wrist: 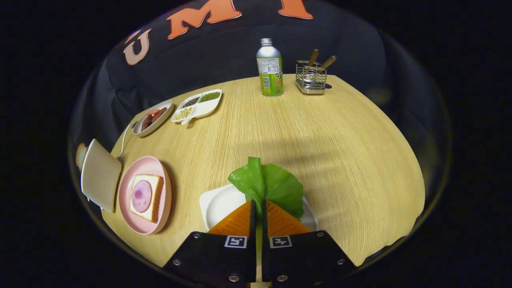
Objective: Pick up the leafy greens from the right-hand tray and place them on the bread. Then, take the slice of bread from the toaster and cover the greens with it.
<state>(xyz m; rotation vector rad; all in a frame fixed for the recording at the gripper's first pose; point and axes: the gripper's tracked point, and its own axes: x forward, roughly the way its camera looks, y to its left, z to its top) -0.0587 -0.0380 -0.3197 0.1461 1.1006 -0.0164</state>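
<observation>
The leafy greens (pixel 267 185) sit pinched between the gripper's (pixel 259 205) nearly closed fingers, above the white tray (pixel 216 204). A thin grip like that could slip, or the leaf could flop off the ham-topped bread (pixel 145 197) on its pink plate (pixel 125 188). Pale wooden table (pixel 340 152), toaster (pixel 99 174) just left of the plate.

A round, pale wooden table (pixel 320 140) carries everything. A white tray (pixel 218 204) sits just ahead of the closed gripper (pixel 259 208) fingers. Off to one side lie a pink plate (pixel 138 172), a toaster (pixel 100 174), an oval dish (pixel 152 118) and a divided dish (pixel 198 106). Beyond stand a bottle (pixel 269 70) and a wire cutlery holder (pixel 311 78).
</observation>
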